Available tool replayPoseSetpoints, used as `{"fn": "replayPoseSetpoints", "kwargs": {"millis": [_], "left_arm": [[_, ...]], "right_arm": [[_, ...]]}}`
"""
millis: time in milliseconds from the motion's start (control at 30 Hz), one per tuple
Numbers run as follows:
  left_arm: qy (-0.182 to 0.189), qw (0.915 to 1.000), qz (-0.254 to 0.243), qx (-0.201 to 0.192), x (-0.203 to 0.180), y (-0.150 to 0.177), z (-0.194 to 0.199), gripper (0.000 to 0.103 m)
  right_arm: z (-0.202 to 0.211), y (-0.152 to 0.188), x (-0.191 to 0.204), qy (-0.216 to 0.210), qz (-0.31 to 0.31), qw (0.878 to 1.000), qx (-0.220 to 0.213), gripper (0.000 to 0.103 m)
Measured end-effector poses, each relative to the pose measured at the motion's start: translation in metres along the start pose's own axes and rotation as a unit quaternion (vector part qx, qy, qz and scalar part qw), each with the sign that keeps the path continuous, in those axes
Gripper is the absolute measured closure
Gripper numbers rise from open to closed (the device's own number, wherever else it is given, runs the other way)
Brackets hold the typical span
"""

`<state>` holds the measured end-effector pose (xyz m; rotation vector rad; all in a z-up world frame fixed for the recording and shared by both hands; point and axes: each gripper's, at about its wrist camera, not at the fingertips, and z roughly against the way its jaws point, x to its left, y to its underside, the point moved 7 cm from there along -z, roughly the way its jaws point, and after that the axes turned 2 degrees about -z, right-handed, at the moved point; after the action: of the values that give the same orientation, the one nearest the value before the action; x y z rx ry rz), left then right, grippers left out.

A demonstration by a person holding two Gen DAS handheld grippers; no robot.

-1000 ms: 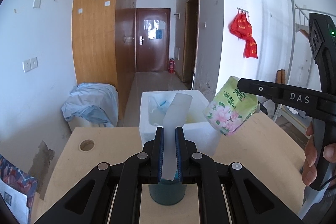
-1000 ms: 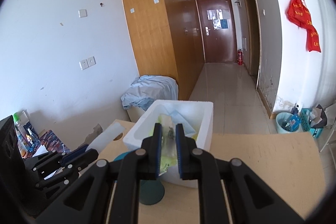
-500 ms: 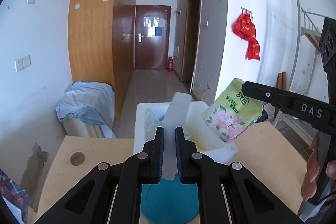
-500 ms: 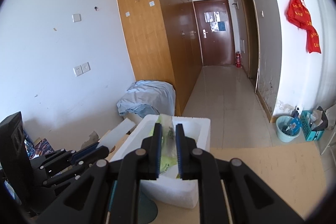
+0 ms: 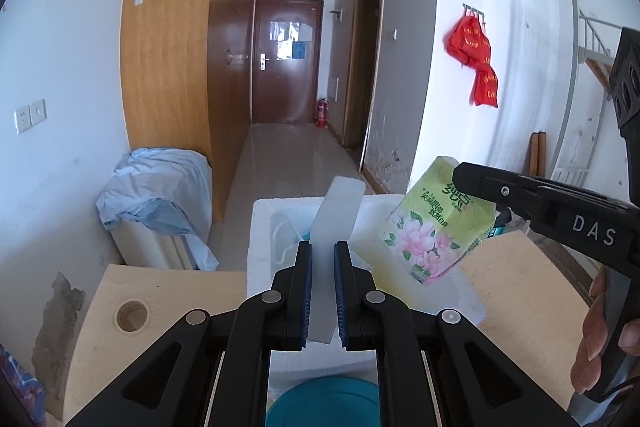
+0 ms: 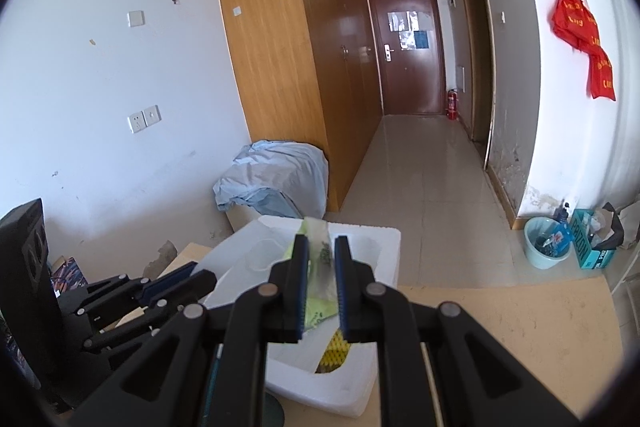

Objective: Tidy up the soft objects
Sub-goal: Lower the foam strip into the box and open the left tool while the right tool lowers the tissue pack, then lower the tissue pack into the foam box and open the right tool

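My left gripper is shut on a white foam slab and holds it tilted above the white foam box. My right gripper is shut on a green flowered tissue pack, seen edge-on in the right wrist view, and holds it over the box. In the box lie a pale blue face mask and something yellow. The right gripper shows in the left wrist view, and the left gripper shows in the right wrist view.
The box stands on a light wooden table with a round hole at its left. A teal round object sits on the table under my left gripper. A blue cloth heap lies on the floor beyond the table.
Both grippers have moved forward with their loads and now hold them over the foam box. The teal object has slid low in the left wrist view.
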<state>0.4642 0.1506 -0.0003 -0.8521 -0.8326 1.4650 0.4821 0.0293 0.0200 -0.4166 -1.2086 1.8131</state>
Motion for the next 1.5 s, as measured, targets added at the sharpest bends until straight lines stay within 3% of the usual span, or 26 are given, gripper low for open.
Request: {"fn": "replayPoseSetpoints", "kwargs": {"millis": [300,533,700,800,867,900,1500], "left_arm": [[0.006,0.9999,-0.01,0.012,-0.008,0.003,-0.008,0.092],[-0.001,0.9999,-0.01,0.011,-0.009,0.002,-0.012,0.08],[-0.01,0.9999,-0.01,0.007,-0.006,0.002,-0.01,0.079],[-0.011,0.9999,-0.006,0.003,-0.005,0.001,-0.007,0.065],[-0.018,0.9998,-0.006,-0.005,-0.006,0.0,-0.005,0.048],[-0.021,0.9997,-0.007,-0.009,-0.005,-0.001,-0.003,0.046],[-0.034,0.9993,0.007,-0.013,0.012,-0.005,0.001,0.044]], "right_arm": [[-0.007,0.003,0.003,0.005,0.005,1.0,0.008,0.087],[-0.012,0.004,0.003,0.006,0.008,1.0,0.014,0.087],[-0.012,0.003,0.0,0.007,0.007,1.0,0.013,0.087],[-0.012,0.003,0.001,0.007,0.006,1.0,0.013,0.087],[-0.012,0.003,0.001,0.005,0.006,1.0,0.013,0.087],[-0.012,0.003,0.001,0.006,0.005,1.0,0.013,0.087],[-0.025,0.008,0.0,0.006,0.006,1.0,0.019,0.087]]}}
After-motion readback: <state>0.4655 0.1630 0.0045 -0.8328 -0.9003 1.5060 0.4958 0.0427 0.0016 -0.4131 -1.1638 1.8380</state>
